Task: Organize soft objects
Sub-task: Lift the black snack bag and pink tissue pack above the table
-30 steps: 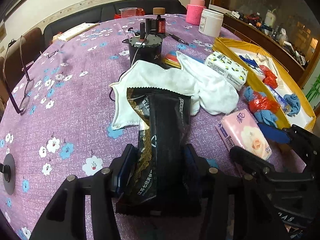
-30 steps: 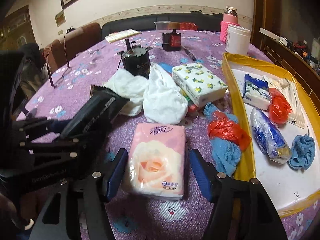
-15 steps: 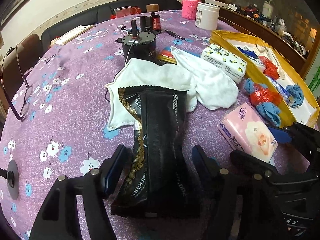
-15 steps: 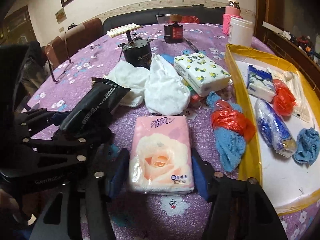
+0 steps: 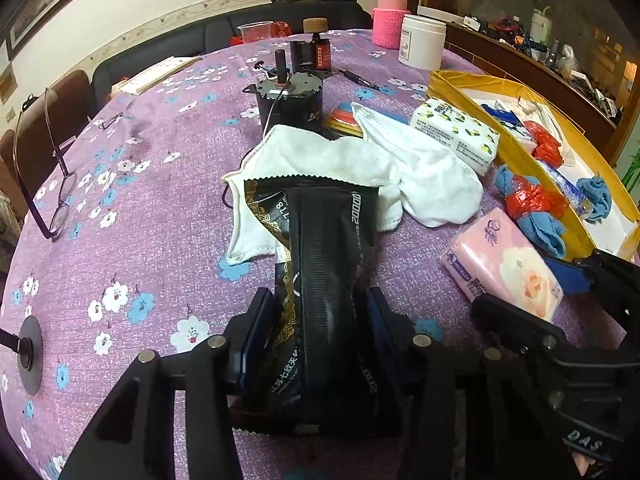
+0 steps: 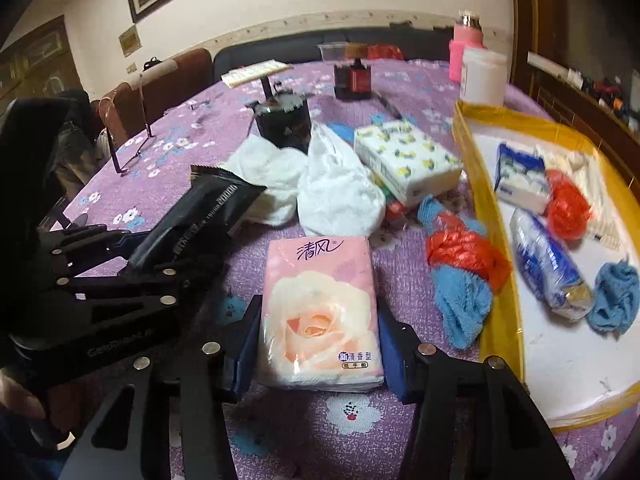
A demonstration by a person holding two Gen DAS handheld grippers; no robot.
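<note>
My left gripper (image 5: 320, 320) is shut on a black foil pack (image 5: 328, 264), which it holds just above the purple cloth; the pack also shows in the right wrist view (image 6: 200, 216). My right gripper (image 6: 320, 344) is shut on a pink tissue pack (image 6: 320, 312) with a rose print, also visible in the left wrist view (image 5: 500, 268). White cloths (image 5: 360, 168) lie in a heap beyond both. A lemon-print tissue pack (image 6: 404, 160) sits behind them.
A yellow tray (image 6: 496, 216) at the right holds tissue packs, a red bag and a blue cloth. A blue cloth with a red bag (image 6: 460, 264) lies beside it. A black stove (image 5: 290, 100), bottles, a white jar (image 5: 422, 46) and glasses (image 5: 56, 184) stand on the table.
Half a second ago my left jaws stood apart around the black pack; now they press it again. My right jaws have closed onto the pink pack.
</note>
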